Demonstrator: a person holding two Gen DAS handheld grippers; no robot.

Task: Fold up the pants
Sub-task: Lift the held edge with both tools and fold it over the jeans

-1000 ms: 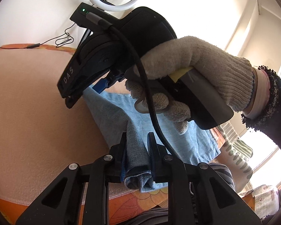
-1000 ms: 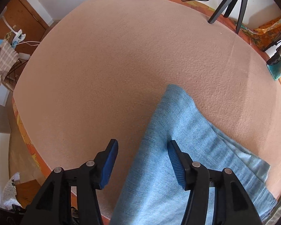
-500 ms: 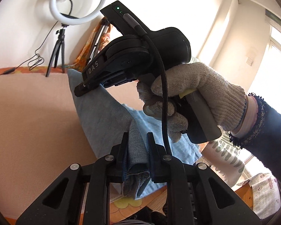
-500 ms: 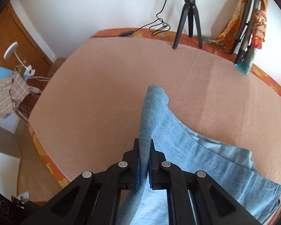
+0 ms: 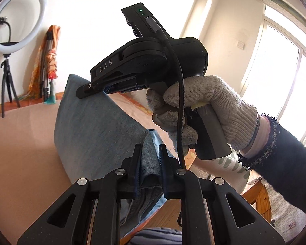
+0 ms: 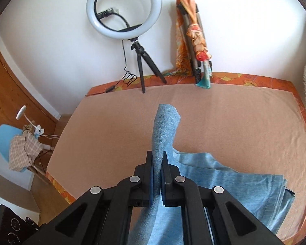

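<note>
One pants [image 6: 224,185] lying frame centre on bed [image 6: 112,126]. Two tongs: left tongs [image 5: 150,163] pinching bunched denim; right tongs [image 6: 157,175] clamping raised fold. One ring light [image 6: 124,8] standing upper centre.

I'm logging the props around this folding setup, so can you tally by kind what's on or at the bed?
Pants: 1, clamped by left gripper and right gripper
Ring light: 1
Orange wrapped stand: 1
Bed: 1
Grippers: 2
Total: 6
</note>
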